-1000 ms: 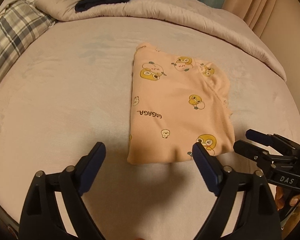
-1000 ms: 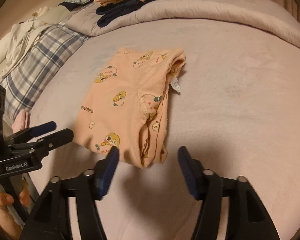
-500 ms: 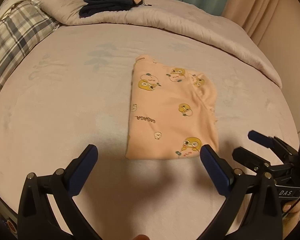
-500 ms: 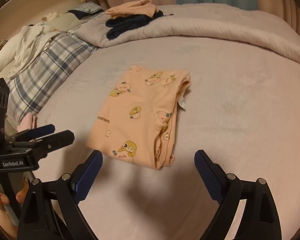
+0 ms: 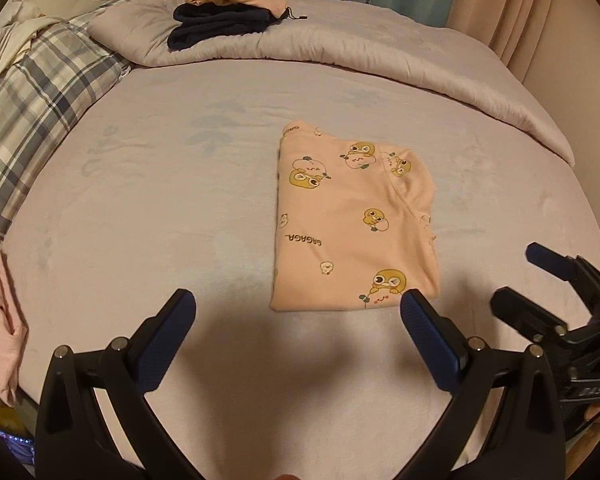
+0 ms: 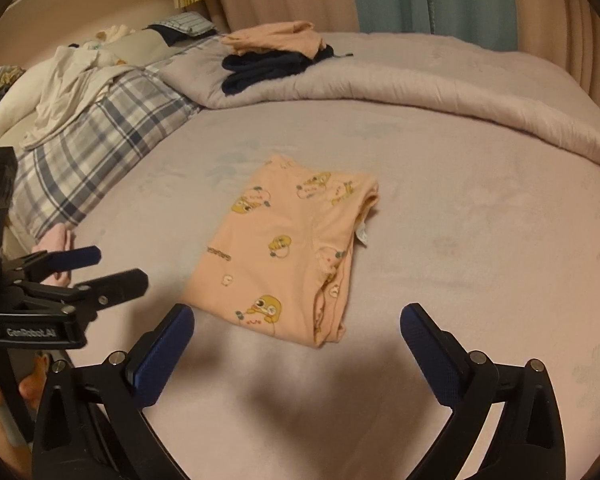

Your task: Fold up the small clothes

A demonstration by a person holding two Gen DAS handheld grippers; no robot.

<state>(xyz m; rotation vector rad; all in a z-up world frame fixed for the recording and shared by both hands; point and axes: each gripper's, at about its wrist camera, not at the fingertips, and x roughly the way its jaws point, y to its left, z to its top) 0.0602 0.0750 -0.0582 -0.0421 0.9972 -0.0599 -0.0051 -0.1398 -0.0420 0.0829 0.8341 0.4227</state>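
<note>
Where the left wrist view takes in a pink cloth (image 5: 0, 328) hanging over the bed's left edge, the right wrist view shows only a corner of it, but adds a heap of white laundry (image 6: 56, 88) past the plaid pillow (image 6: 100, 148). Both grippers hang over the near bedsheet (image 5: 140, 200) with fingers spread wide and nothing between them: the left gripper (image 5: 298, 312) just short of the garment, the right gripper (image 6: 296, 322) likewise. A folded peach garment (image 5: 352, 224), soft knit printed with yellow ducks, lies flat mid-bed as a tidy rectangle; only the right view shows its layered open edge and white tag (image 6: 362, 234). Behind, a puffy quilt (image 5: 360, 52) carries stacked dark and peach clothes (image 5: 228, 16).
</note>
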